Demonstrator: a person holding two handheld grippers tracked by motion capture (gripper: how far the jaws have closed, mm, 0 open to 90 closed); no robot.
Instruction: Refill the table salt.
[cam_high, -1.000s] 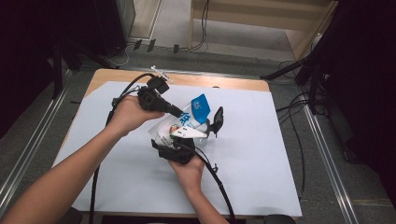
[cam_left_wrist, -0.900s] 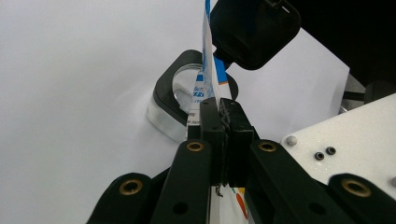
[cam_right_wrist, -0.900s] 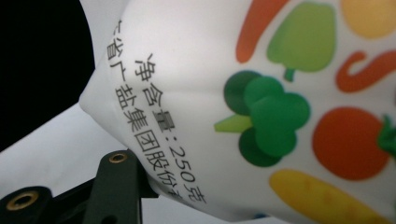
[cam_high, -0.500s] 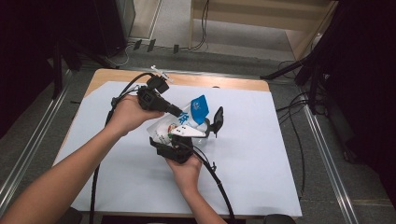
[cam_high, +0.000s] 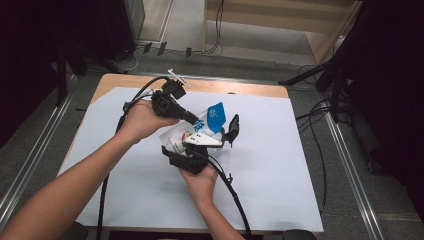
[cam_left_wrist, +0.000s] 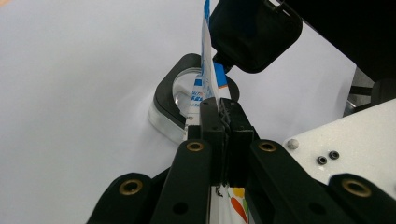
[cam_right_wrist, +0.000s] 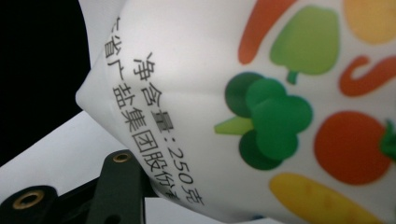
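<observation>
Pouch (cam_high: 196, 136) pinched at its upper edge between closed left gripper (cam_left_wrist: 223, 122) jaws, above clear holder (cam_left_wrist: 169, 108). Right gripper (cam_high: 192, 156) under pouch, grip unclear. Likely mid-transfer; next, steady lowering.

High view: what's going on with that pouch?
A person holds a white and blue pouch above the table with two handheld grippers. The left gripper is clamped shut on the pouch's thin edge. The right gripper is under its lower end; its grip can't be confirmed. A black-rimmed clear piece lies on the table beneath.
</observation>
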